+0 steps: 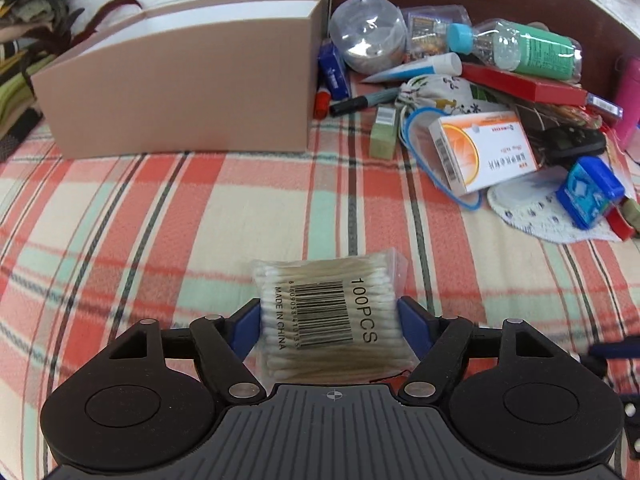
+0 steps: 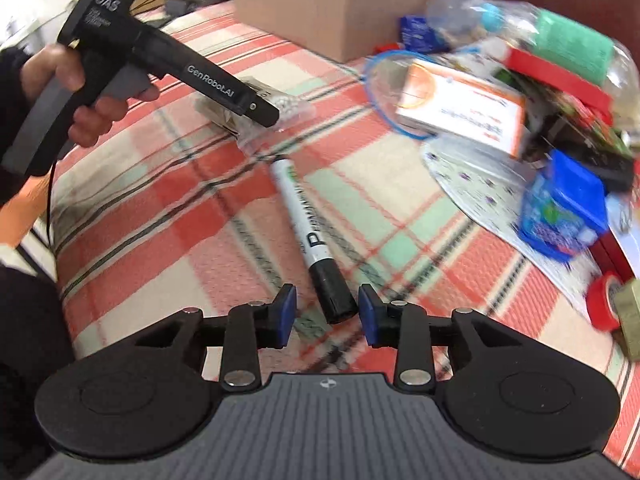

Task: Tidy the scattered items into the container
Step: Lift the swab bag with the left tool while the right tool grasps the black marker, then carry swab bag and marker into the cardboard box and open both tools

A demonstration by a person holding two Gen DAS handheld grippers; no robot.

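Right now, the left hand-held gripper (image 1: 330,328) is pinching a little bag of cotton swabs (image 1: 328,316) between its two blue pads, and the bag is being held just above the checked bed cover (image 1: 160,216). The cardboard box (image 1: 180,92) is sitting at the far edge of the bed, a bit to the left of the bag, and its open top is facing up. I think this is the carrying step: the bag is already picked up, but it is not in the box yet. The next move is calling for a lift up and over the near wall of the box, and then a letting go (the bag is soft and slippery, so it could slide out on the way).

The right hand-held gripper (image 2: 327,312) is spread apart, with nothing squeezed yet. The black cap end of a marker pen (image 2: 310,232) is lying between its blue pads, and the pen is resting flat on the bed cover. It looks ready for closing on the cap. The pen is round, so it could roll.

A big pile is waiting toward the far right side of the bed: a plastic bottle (image 1: 520,46), an orange and white box (image 1: 480,152), and a small blue box (image 1: 592,192).
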